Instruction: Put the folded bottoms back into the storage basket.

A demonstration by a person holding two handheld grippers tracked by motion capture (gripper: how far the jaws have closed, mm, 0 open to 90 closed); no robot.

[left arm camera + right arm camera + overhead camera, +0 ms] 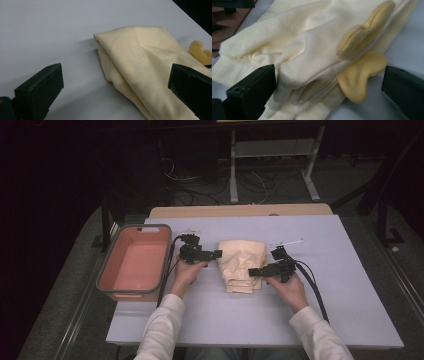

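Your folded cream garment lies near the middle of the pale table, between your 2 grippers. In the right gripper view it shows ribbed cuffs at its near edge and 2 darker yellow ear-shaped flaps along one side, one lying on the fabric, the other spread flat on the table beside it. In the left gripper view the garment's smooth folded corner sits ahead of the jaws, with a yellow flap peeking out beyond its far edge.

Your left gripper sits just at the garment's left edge, its jaws spread wide with nothing between them; in its own view 1 jaw stands over bare table and the other in front of the fabric. Your right gripper is at the garment's lower right corner, jaws equally wide apart, straddling the cuffs and the flat flap without clamping them.

Your left hand and right hand hold the grippers from below, white sleeves showing. A salmon-pink bin with a grey rim stands at the table's left edge, well apart from the garment
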